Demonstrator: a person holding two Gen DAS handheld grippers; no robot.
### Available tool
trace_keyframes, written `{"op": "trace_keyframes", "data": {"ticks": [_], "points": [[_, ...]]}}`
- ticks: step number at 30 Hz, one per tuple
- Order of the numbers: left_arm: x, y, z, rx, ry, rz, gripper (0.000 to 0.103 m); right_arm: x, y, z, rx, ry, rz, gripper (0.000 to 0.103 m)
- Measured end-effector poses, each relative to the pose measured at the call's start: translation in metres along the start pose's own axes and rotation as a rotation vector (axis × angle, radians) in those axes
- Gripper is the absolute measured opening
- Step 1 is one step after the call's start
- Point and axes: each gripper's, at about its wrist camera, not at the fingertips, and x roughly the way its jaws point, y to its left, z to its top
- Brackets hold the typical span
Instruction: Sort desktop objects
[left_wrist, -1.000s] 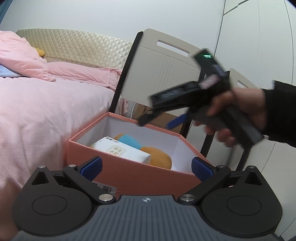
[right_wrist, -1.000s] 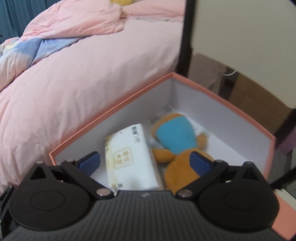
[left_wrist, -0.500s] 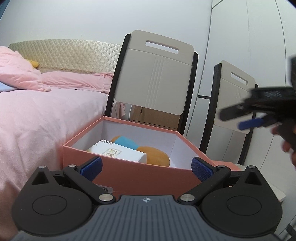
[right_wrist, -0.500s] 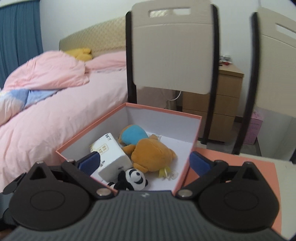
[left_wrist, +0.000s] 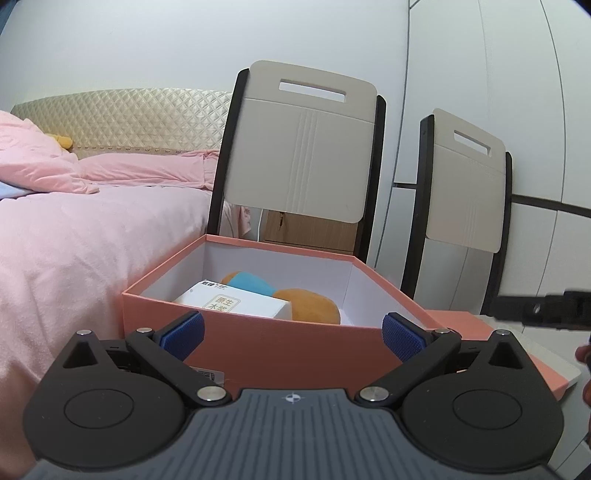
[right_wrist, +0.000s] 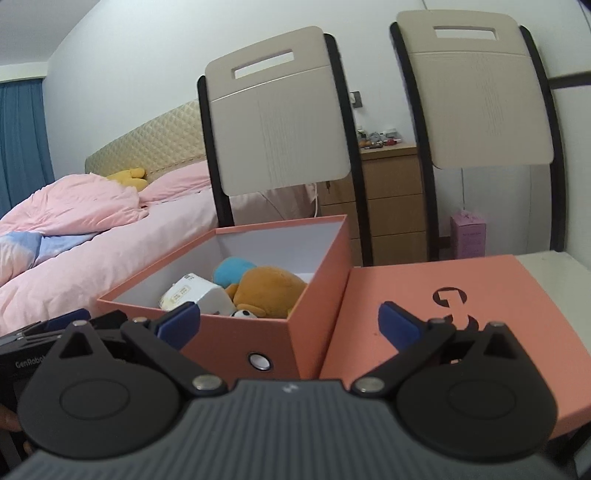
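Beside the pink bed (right_wrist: 110, 236), an open salmon box (right_wrist: 317, 258) and its lid (right_wrist: 461, 295) rest on the white worktop (right_wrist: 550, 266), two chairs (right_wrist: 280, 122) behind; left tongs (left_wrist: 291, 332) and right tongs (right_wrist: 288, 321) gape empty.

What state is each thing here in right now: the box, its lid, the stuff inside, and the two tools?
Pink box: open, lid off.
Lid: lying flat beside the box, touching it.
Tissue pack: inside the box, on its side.
Orange plush: inside the box, lying down.
Panda toy: inside the box, mostly hidden.
Left hand-held gripper: open, holding nothing.
Right hand-held gripper: open, holding nothing.
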Motion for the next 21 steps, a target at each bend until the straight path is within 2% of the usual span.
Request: {"op": "trace_keyframes", "data": {"ticks": [4,8,21], "points": [[-0.0002,0.0034,0.0003,-0.009,-0.004,0.01,0.103,-0.0073,-0.0014,0.0,-0.031,-0.049,-0.023,0.103],[0.0001,0.003,-0.0001,-0.007,-0.002,0.011,0.103,-0.0086,-0.0064,-0.0006,-0.014,-0.062,-0.024,0.103],[-0.0018,-0.002,-0.0022,0.01,-0.004,-0.002,0.103,-0.0107,-0.0046,-0.0041,-0.007,-0.053,-0.025,0.103]]}}
